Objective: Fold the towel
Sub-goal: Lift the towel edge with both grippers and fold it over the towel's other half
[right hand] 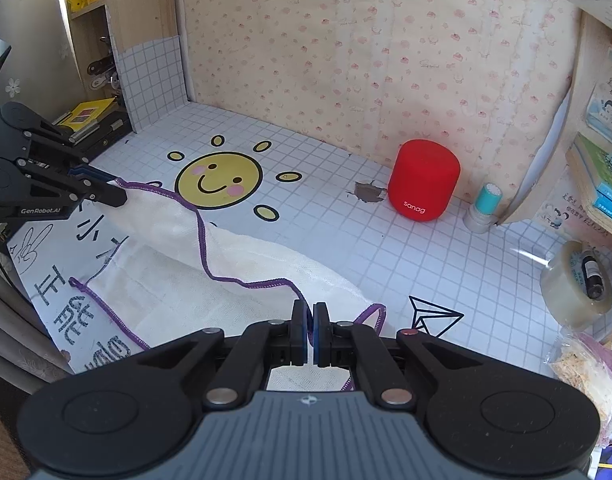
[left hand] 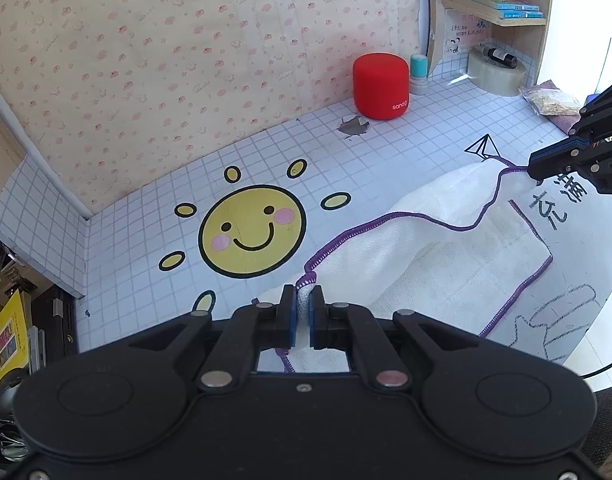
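White gauze towel with purple stitched edging (left hand: pixel 425 256) lies partly folded on the desk (left hand: pixel 154 248), which is covered in a white grid-patterned sheet printed with a yellow smiling sun (left hand: pixel 252 230). One long edge of the towel is lifted off the desk and sags in a loose curve between two raised corners.

Toward the desk's left side, the left gripper (left hand: pixel 304 300) has its jaws pressed together on one towel corner, a wad of cloth visible between the blue pads, just beside the sun print. The towel body spreads from there toward the desk's front edge, over black hand-drawn characters on the sheet.

Further right, the right gripper (right hand: pixel 309 314) is clamped on the purple hem of the other lifted corner, near a black paper-plane drawing (right hand: pixel 433 318).

Toward the desk's back edge stands a red cylindrical speaker (right hand: pixel 423 180), beside a torn patch in the sheet (right hand: pixel 367 192). Right of it stands a small teal-topped stamp (right hand: pixel 485 208), and in the back right corner sits a roll of clear packing tape (right hand: pixel 577 284).
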A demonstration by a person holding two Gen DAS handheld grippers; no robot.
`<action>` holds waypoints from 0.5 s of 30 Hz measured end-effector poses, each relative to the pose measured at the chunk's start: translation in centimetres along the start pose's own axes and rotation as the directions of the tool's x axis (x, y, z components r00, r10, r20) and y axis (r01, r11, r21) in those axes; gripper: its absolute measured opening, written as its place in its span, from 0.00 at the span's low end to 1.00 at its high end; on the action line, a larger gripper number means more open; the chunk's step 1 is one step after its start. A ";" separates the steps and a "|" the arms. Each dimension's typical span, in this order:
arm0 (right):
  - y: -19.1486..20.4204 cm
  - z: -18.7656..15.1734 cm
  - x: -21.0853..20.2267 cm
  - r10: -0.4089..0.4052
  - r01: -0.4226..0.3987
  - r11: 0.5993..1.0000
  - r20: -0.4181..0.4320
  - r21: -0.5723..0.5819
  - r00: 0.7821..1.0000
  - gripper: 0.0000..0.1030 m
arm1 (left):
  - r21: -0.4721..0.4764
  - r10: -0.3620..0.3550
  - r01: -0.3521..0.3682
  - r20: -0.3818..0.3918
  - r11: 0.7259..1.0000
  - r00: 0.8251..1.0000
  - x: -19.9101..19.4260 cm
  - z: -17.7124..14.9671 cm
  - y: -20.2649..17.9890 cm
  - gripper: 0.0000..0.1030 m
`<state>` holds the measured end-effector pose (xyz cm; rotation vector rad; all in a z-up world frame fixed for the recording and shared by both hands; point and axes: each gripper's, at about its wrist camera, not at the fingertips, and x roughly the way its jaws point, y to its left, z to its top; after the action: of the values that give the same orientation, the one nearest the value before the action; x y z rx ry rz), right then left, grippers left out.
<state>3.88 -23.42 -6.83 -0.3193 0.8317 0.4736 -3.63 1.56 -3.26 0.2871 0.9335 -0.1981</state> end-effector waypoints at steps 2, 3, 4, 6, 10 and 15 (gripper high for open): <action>0.1 -0.1 -0.2 -0.001 0.001 1.000 -0.002 -0.003 1.000 0.02 | -0.005 0.003 -0.003 0.003 1.000 1.000 -0.1 -0.1 0.1 0.06; 0.1 -0.2 -0.3 -0.002 0.002 1.000 -0.003 -0.004 1.000 0.02 | -0.005 0.006 -0.006 0.004 1.000 1.000 -0.1 -0.1 0.1 0.06; 0.1 -0.3 -0.4 -0.002 0.002 1.000 -0.003 -0.005 1.000 0.02 | -0.004 0.008 -0.008 0.002 1.000 1.000 -0.1 0.0 0.2 0.06; 0.1 -0.2 -0.6 0.005 -0.005 1.000 -0.002 -0.007 1.000 0.02 | -0.005 0.007 -0.007 -0.003 1.000 1.000 0.0 -0.1 0.3 0.07; 0.4 -0.9 -0.2 0.022 -0.022 1.000 -0.031 -0.008 0.999 0.02 | 0.006 0.001 -0.001 -0.024 1.000 1.000 0.2 -0.7 0.0 0.07; 1.4 -2.0 0.3 0.035 -0.038 0.999 -0.069 -0.035 0.997 0.02 | 0.015 -0.011 0.012 -0.047 1.000 0.999 0.3 -1.9 -0.7 0.07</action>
<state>2.05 -23.11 -8.47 -0.3564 0.8976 0.5147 -5.13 1.51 -4.67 0.3017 0.9807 -0.2102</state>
